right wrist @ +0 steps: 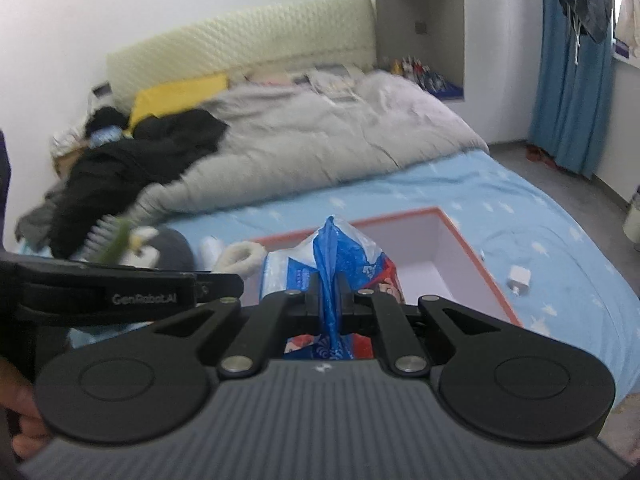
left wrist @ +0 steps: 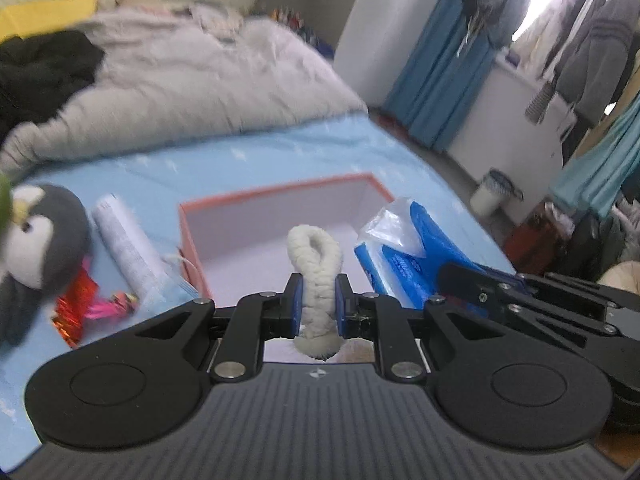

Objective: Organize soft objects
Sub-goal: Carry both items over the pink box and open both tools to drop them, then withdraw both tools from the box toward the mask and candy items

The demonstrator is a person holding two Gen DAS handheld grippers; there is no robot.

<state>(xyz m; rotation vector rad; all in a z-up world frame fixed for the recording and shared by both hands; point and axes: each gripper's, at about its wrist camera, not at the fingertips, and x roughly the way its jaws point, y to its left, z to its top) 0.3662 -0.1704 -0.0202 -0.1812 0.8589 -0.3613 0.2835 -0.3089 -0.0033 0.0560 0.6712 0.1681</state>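
While both loads hang above box (left wrist: 280, 216): left tongs (left wrist: 318, 304) clamped on fluffy loop (left wrist: 316, 256), right tongs (right wrist: 329, 304) pinching tissue pack (right wrist: 340, 256). Carry step; next, probably lower inside, release.

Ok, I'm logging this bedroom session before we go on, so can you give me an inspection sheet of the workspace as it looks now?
Surface: bed with a light blue sheet, grey duvet bunched behind.
Job's things: open orange-edged box, nothing seen inside; white fluffy loop; blue tissue pack; penguin plush.
Clutter: rolled white paper, red and pink wrappers, white charger, black clothes.
Grippers: left tool shut on the loop; right tool shut on the pack's wrapper.
Cables: nothing seen.
Surroundings: blue curtains, hanging clothes, white bin.
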